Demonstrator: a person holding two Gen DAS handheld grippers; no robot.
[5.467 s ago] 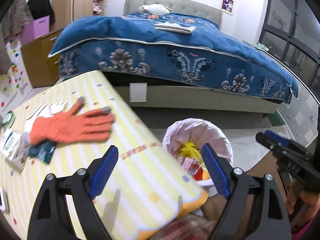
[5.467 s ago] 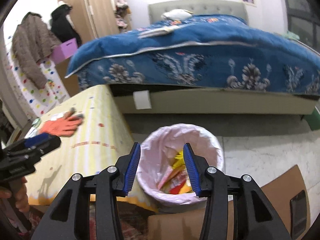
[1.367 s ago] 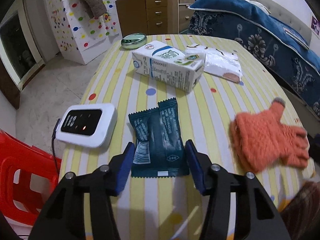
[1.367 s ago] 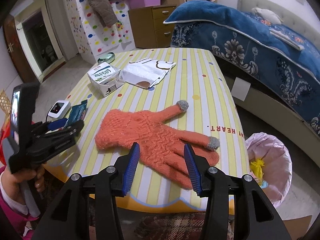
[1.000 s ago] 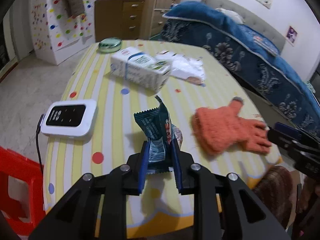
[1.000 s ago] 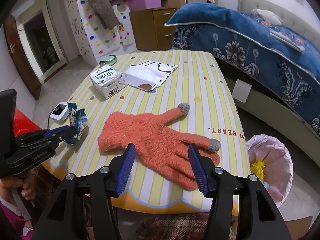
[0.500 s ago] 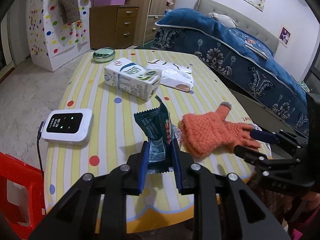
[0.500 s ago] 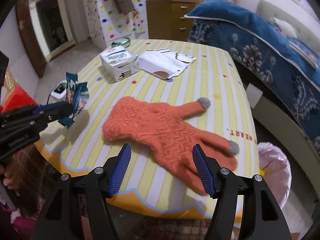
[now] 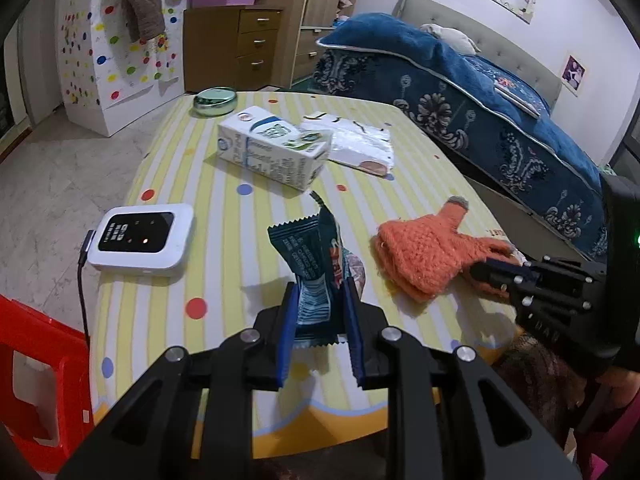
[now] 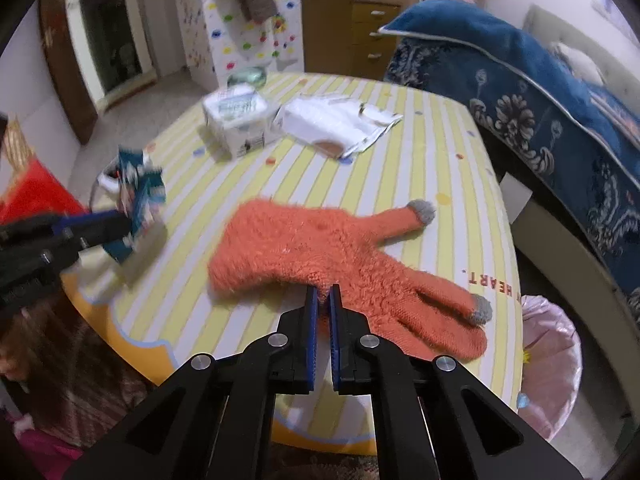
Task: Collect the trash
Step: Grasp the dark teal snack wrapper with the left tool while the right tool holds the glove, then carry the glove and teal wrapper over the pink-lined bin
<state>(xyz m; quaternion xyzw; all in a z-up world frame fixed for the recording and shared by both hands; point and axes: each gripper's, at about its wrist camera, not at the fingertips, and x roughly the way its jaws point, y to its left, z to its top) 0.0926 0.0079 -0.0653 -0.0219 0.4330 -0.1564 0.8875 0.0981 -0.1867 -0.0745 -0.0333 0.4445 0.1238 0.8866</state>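
The left gripper clamps the lower end of a crinkled dark-teal foil snack wrapper, which stands upright with its serrated top edge highest, above the near edge of the yellow striped table. The right gripper has just snapped nearly shut, pinching the near edge of a fuzzy orange knit glove lying flat, its grey-tipped fingers pointing right. In the right wrist view the wrapper is blurred. A boxy milk carton lies on its side farther back. The pink-lined bin is cut off by the table edge.
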